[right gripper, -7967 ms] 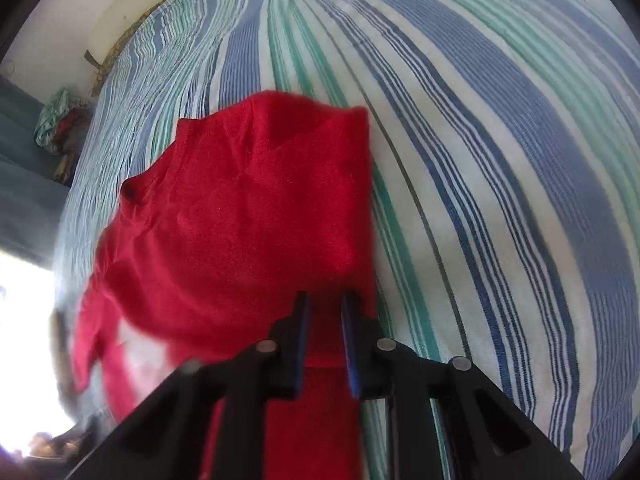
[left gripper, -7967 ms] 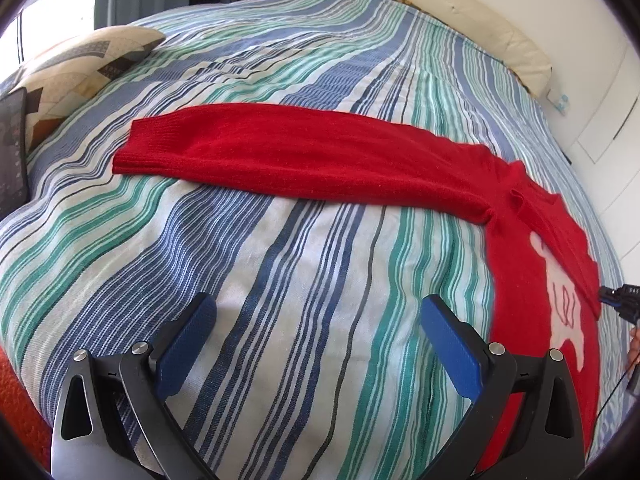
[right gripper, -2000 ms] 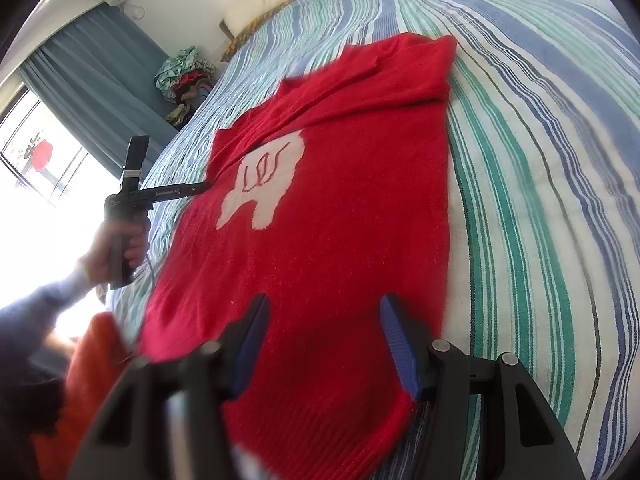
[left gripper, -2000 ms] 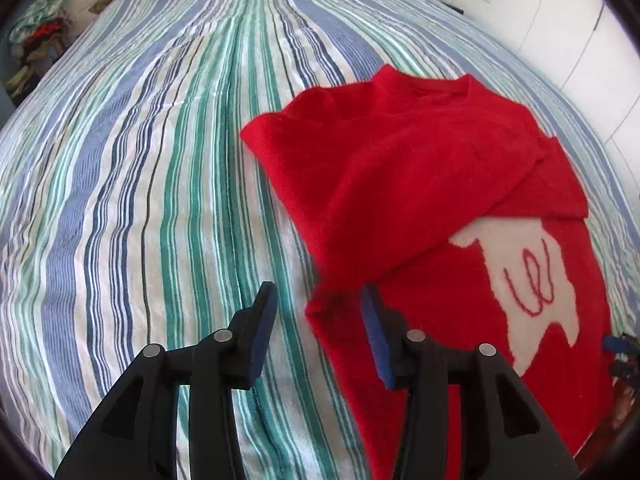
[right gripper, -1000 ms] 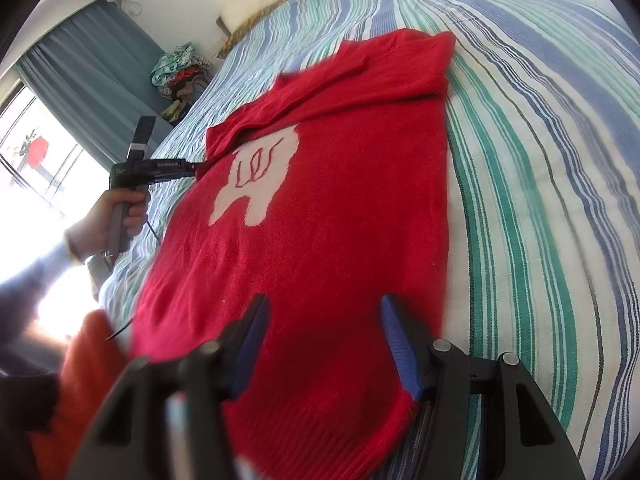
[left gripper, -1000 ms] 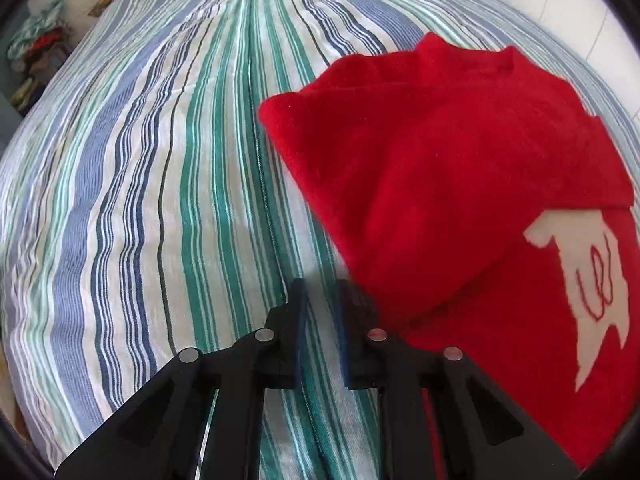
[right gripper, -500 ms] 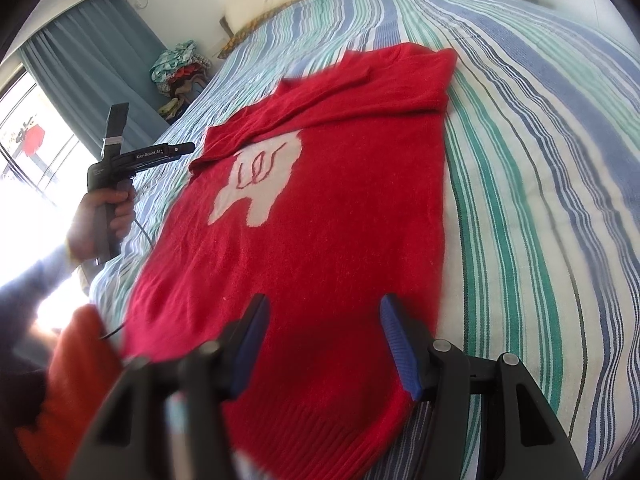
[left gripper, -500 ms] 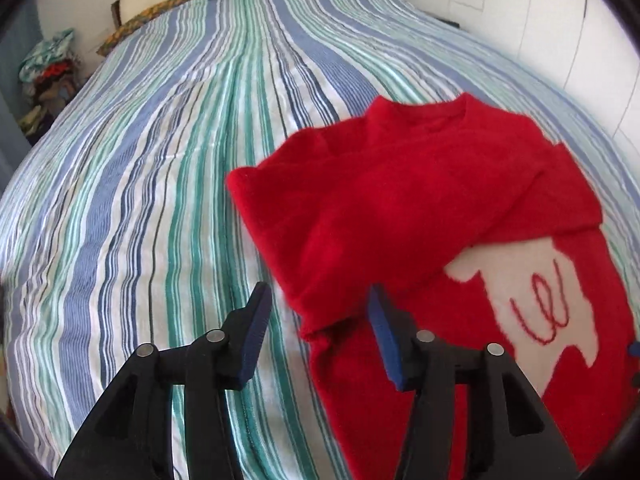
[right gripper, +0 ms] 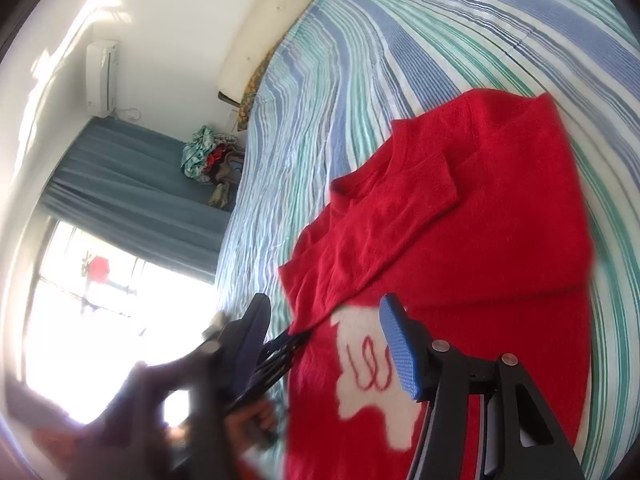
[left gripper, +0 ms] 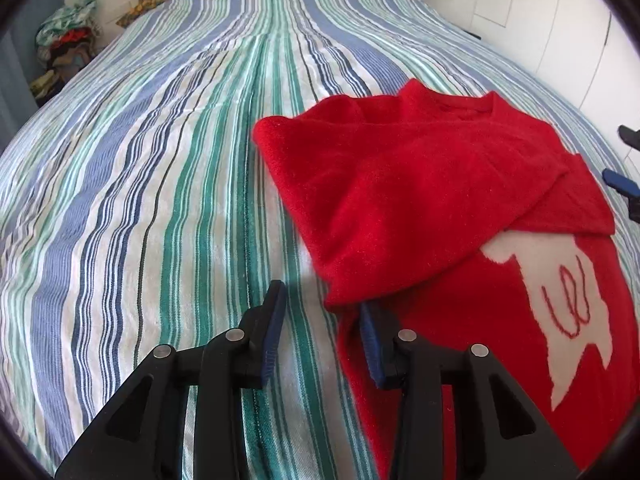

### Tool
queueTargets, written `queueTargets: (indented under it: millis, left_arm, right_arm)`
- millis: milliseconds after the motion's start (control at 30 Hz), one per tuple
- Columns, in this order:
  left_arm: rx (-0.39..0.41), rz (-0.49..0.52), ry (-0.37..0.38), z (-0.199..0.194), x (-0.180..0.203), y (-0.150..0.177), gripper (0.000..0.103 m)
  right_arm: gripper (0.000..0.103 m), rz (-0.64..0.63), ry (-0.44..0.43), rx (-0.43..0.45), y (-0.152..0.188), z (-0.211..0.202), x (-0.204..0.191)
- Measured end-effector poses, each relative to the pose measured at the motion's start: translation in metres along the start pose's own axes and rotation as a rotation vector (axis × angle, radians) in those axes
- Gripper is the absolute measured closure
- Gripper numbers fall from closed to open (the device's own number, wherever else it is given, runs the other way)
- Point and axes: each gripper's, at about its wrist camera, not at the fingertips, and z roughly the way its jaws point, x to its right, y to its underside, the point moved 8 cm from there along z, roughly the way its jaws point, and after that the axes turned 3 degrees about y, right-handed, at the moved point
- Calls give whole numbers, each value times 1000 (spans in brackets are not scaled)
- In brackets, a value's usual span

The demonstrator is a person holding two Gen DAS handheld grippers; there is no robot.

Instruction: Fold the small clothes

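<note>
A red knitted sweater (left gripper: 420, 192) with a white animal motif (left gripper: 568, 300) lies on the striped bed, both sleeves folded across its chest. My left gripper (left gripper: 322, 332) is open at the sweater's left edge. Its right finger (left gripper: 370, 344) rests by the folded sleeve's cuff, and nothing is pinched between the pads. In the right wrist view my right gripper (right gripper: 328, 344) hovers open and rolled over the motif (right gripper: 372, 380) of the sweater (right gripper: 480, 220), holding nothing. The left gripper (right gripper: 280, 356), held by a hand (right gripper: 248, 420), shows between its fingers.
The blue, green and white striped bedspread (left gripper: 160, 160) stretches far to the left and back. A heap of clothes (left gripper: 64, 52) sits at the far left corner by a blue curtain (right gripper: 132, 172). White cupboard doors (left gripper: 560, 20) stand to the right.
The left gripper, shut at the sleeve's edge a second ago, has opened and drawn back a little. The right gripper has swung from the hem up over the motif and rolled.
</note>
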Motion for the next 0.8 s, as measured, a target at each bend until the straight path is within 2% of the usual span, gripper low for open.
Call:
queueTargets:
  millis: [100,167,233,267,300,333,467,533,567,667,700,733,767,800]
  left_arm:
    - [13,-14,-7,-1,1,-1,60]
    - [23,-4,-8,-1,4,-2,60]
    - [34,-39,10,0,2,-5,62]
    - [40,-78,22,0,-3,-6,74]
    - [44,-125,47,0,-7,-8,84]
    - [48,-165,68,-1,-11,-8,85]
    - [53,-190,86,-4,-15,-4,87]
    - [43,-185,81,-2,-15,1,87]
    - [36,-188,75,-2,-15,3,85]
    - [15,-183,55,-8,-16,9,80]
    - [10,-168,45,-13,-17,12,77]
    - [6,-151,36,-18,-19,16,76]
    - [-1,-136,10,-24,-23,22,73]
    - [-8,-128,-12,-30,-28,28,70]
  right_arm:
    - [53,114,77,-1,-28,46,30]
    - [56,199,111,18,-37,63,52]
    - [68,253,115,39,-39,73,66]
    - [83,267,126,55,-40,74,71]
    - [92,269,145,76,-40,73,75]
    - [98,257,166,102,-41,67,77]
    - [98,173,122,173,-27,29,47]
    - [98,146,144,194,-12,13,39]
    - [98,132,187,190,-6,12,41]
    - [87,87,361,108,11,27,64]
    - [87,92,377,93,16,28,71]
    - [86,99,354,101,20,24,72]
    - [80,95,342,110,23,17,73]
    - [67,77,341,115,27,7,70]
